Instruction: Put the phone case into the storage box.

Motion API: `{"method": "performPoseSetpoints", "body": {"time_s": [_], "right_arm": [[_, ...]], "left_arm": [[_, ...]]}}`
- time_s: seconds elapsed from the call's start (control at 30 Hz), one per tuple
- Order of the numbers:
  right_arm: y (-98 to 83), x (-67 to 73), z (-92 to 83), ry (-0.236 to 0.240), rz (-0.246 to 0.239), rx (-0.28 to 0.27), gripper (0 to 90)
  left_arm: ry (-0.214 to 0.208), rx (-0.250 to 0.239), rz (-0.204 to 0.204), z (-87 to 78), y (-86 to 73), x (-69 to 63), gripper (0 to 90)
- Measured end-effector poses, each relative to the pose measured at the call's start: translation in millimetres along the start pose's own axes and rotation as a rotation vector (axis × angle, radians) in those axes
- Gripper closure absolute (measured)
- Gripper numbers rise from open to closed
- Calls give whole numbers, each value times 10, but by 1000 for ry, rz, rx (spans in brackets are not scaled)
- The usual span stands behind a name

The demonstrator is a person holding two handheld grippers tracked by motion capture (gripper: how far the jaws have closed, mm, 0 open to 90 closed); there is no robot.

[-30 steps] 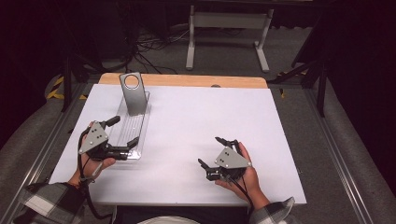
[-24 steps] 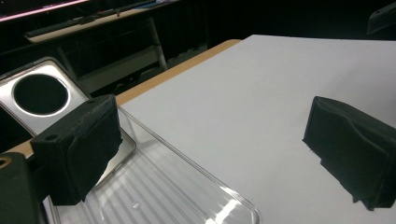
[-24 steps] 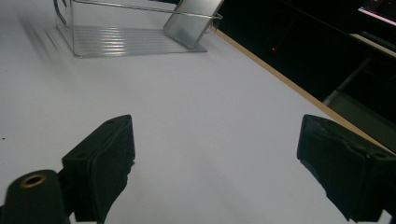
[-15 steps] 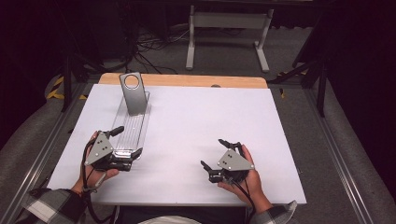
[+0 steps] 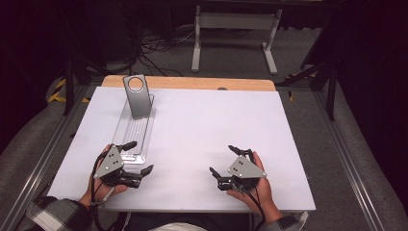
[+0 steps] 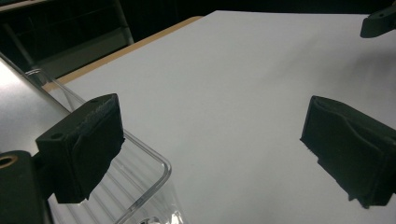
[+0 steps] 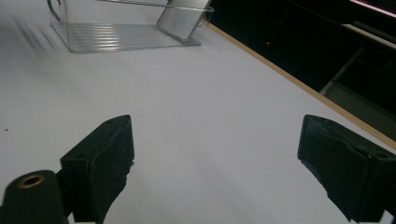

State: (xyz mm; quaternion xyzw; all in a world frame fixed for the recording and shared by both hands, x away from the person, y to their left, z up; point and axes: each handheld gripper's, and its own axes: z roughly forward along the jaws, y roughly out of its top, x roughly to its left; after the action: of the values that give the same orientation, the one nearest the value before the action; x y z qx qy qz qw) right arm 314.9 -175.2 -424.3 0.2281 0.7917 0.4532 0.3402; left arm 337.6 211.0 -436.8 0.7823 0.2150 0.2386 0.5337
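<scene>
Now | left tool [image 5: 139, 158] spread, at clear tray [image 5: 133, 132] near end | right tool [image 5: 225, 161] spread, empty

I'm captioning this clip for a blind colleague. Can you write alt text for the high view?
Two hand-held grippers rest open and empty near the front edge of a white table, the left gripper beside the near end of a clear tray, the right gripper apart on bare surface. A grey metal plate leans upright in the tray's far end.

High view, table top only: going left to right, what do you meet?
Left gripper, jaws open, with the clear tray just beyond it → bare white table → right gripper, jaws open.
</scene>
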Motion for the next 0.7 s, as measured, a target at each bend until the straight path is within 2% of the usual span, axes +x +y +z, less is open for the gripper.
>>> {"method": "performPoseSetpoints", "body": {"time_s": [0.1,0.3,0.4,0.7], "right_arm": [[-17,9,-5,2,-17,5,102],[-13,-18,-13,2,-1,-10,90],[-8,-29,-15,-4,9,-24,90],[-2,-20,-2,-4,-1,-13,90]], "left_arm": [[-17,13,14,55,-1,-8,57],[-25,15,25,75,-1,-28,53],[-25,11,22,63,1,-30,53],[-31,0,15,22,1,-1,55]]}}
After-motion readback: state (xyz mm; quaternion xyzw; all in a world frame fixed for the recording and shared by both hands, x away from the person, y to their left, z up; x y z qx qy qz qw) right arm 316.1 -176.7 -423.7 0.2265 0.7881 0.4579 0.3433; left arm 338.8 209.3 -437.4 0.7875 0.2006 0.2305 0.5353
